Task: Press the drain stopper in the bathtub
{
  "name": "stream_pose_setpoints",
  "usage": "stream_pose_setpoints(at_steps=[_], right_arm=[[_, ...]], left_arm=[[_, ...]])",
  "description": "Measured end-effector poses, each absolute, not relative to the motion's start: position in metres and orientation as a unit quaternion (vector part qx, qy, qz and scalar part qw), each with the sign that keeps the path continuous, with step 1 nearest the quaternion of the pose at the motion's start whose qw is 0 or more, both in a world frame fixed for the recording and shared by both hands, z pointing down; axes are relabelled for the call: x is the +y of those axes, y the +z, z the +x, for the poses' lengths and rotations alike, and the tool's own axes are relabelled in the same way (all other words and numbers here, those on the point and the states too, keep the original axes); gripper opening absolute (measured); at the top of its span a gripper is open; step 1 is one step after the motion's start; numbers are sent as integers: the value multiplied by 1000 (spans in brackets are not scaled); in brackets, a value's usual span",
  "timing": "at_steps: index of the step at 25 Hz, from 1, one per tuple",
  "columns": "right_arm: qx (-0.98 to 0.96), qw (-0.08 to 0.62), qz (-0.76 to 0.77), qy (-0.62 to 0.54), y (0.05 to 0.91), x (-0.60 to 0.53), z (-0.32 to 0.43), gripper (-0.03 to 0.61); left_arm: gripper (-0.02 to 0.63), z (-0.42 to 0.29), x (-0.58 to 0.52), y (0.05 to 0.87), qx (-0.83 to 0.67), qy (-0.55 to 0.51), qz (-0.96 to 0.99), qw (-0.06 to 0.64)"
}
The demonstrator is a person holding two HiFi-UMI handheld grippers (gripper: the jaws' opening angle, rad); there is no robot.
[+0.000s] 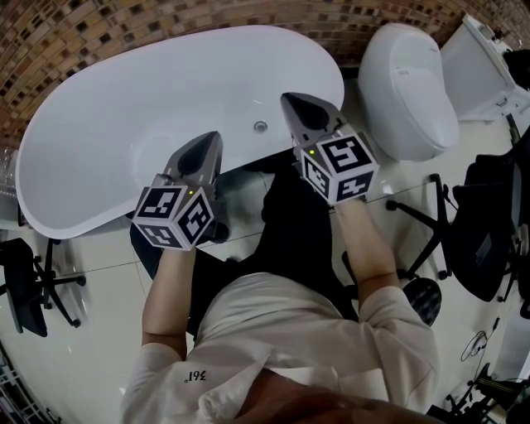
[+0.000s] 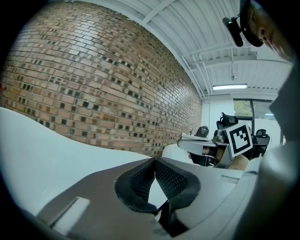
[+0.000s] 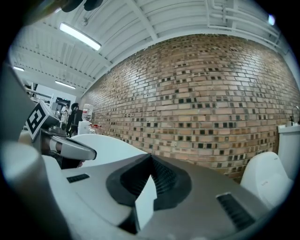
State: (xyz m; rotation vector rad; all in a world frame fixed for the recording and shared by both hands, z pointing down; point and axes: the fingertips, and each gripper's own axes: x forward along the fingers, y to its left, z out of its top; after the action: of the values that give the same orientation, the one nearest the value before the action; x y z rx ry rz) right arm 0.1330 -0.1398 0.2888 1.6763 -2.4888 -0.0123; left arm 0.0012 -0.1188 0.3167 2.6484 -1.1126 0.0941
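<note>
Left gripper (image 1: 214, 141) and right gripper (image 1: 290, 101) jaws closed, empty — set the right tip squarely on the drain stopper (image 1: 260, 127); press vertically.

Bathtub (image 1: 99, 141) sits in front of the person, with the brick wall (image 1: 166, 25) behind it and the toilet (image 1: 410, 91) just beside its right end. The drain stopper (image 1: 260, 127) is in the tub floor near the near rim. Left gripper (image 1: 214, 141) is over the rim left of the stopper and right gripper (image 1: 290, 101) is right of it. One chair (image 1: 489, 224) is far right, another (image 1: 25, 286) is far left.
</note>
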Motion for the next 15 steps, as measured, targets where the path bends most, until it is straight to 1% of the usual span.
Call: stream_pose_setpoints(at_steps=[15], right_arm=[[-833, 73, 549, -18, 288, -136, 128, 15]], left_arm=[[8, 6, -113, 318, -399, 24, 909, 121]])
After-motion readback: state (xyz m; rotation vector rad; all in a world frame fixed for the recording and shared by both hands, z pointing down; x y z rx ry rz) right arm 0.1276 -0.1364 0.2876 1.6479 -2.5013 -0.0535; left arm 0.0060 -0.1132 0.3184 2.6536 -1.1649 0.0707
